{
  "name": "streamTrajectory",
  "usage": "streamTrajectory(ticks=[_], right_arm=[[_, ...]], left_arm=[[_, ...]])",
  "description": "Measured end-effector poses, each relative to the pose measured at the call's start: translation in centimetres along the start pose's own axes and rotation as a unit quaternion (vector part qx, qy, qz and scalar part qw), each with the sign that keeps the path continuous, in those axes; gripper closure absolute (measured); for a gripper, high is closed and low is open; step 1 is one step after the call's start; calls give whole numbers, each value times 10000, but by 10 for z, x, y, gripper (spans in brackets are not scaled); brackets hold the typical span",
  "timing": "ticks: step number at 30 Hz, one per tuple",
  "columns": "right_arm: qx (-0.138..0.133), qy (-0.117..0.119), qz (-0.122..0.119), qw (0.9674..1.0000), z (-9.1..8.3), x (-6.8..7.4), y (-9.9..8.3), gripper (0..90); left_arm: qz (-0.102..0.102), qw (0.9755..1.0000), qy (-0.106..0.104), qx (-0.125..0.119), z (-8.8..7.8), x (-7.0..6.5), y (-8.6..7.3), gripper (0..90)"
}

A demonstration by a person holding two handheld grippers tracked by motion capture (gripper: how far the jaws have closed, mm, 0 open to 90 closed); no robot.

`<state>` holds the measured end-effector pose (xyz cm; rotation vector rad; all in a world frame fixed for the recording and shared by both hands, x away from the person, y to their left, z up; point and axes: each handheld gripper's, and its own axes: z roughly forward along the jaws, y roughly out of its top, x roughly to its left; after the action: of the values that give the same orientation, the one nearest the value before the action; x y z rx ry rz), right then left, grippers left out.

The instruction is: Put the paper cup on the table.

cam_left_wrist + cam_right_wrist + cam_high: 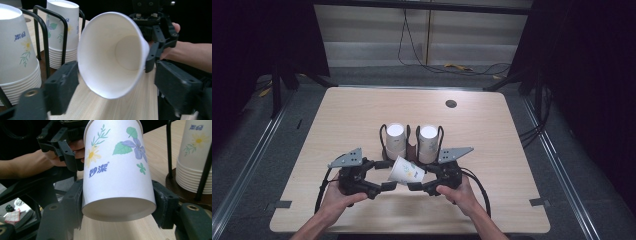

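From above, a single paper cup [404, 170] lies on its side in the air just over the table [492, 140], slung between the two tongs near the table's front edge. The right gripper [418, 186] clamps the cup's closed base end; the left gripper [387, 186] faces the open mouth from the other side. The cup's long axis runs across from one tong to the other, mouth toward the left tongs and tilted slightly up. Just beyond both tongs stands a black wire holder [412, 135] with two upturned cup stacks, the left stack [395, 141] and the right stack [428, 143].

Along the left gripper [113, 82], the cup [110, 55] gapes straight at the lens, its rim sitting between the two jaws. The jaws stand apart at either side of the rim, close to it, and do not appear to press it. The right gripper's fingers [152, 53] grip behind the cup's base, so the right hand [172, 30] carries the load.

Along the right gripper [117, 202], the flowered cup [117, 170] points away, bottom toward the lens, both jaws pinched on its lower wall. The left gripper [65, 150] waits at the far rim, directly along the cup's axis. Any handover would likely run straight along that line.
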<state>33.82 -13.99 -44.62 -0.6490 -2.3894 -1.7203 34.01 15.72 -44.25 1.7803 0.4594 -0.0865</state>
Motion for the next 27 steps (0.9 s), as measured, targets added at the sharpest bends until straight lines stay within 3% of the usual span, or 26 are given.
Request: streamTrajectory(ticks=[3, 8, 22, 27], right_arm=[[-14, -15, -19, 10000, -1, 1, 0, 374], [-44, -30, -46, 10000, -1, 2, 0, 375], [83, 133, -177, 9997, 8, 6, -3, 377], [27, 29, -233, 9997, 9, 8, -2, 378]], left_arm=[[-98, 9999, -88, -36, 2, 2, 3, 158], [-31, 10000, -11, -64, 4, 1, 10, 175], [-130, 9997, -167, -91, 6, 3, 3, 183], [-178, 9996, -200, -77, 8, 3, 3, 174]])
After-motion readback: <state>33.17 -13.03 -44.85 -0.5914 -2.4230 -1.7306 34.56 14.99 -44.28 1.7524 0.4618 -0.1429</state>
